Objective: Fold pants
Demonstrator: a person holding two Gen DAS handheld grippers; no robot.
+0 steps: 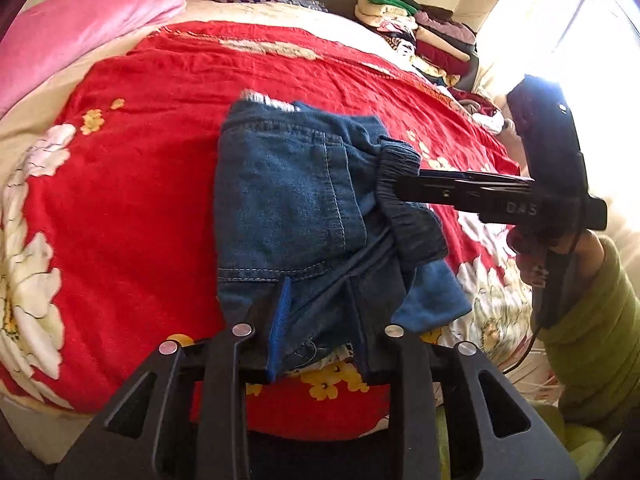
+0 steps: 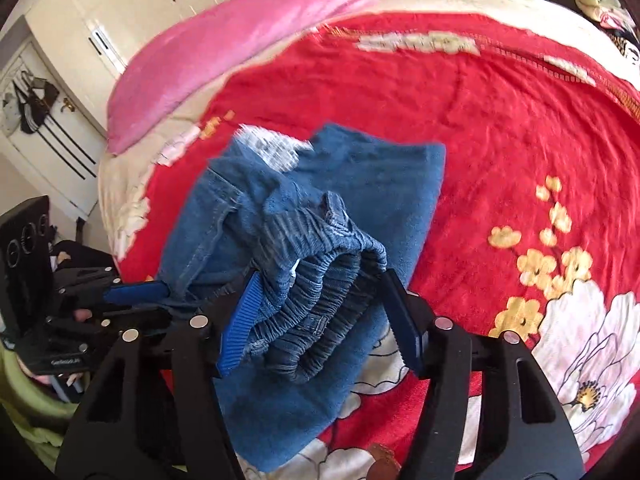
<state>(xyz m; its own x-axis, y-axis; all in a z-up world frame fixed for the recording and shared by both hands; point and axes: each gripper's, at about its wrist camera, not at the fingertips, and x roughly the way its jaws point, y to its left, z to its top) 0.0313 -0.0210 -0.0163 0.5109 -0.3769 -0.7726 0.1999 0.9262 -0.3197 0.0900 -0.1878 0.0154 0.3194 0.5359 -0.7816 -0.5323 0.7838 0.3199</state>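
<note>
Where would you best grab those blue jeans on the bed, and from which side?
Probably the gathered elastic waistband, approached from the near edge of the bed. It is bunched into a thick ridge raised off the red blanket, so the fingers can close around it.

I'm working in a home bedroom: a bed (image 1: 160, 92) with a red floral blanket (image 2: 500, 128), pink pillow (image 2: 240, 44), cream wardrobes (image 2: 132, 4), stacked clothes (image 1: 420, 28).

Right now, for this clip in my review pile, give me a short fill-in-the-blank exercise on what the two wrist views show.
1. The denim pants lie on a bedspread whose main colour is ____.
2. The right gripper has the elastic ____ of the pants between its fingers.
3. The folded blanket at the head of the bed is ____.
4. The sleeve on the arm behind the right gripper is ____.

Missing words: red; waistband; pink; green
</note>
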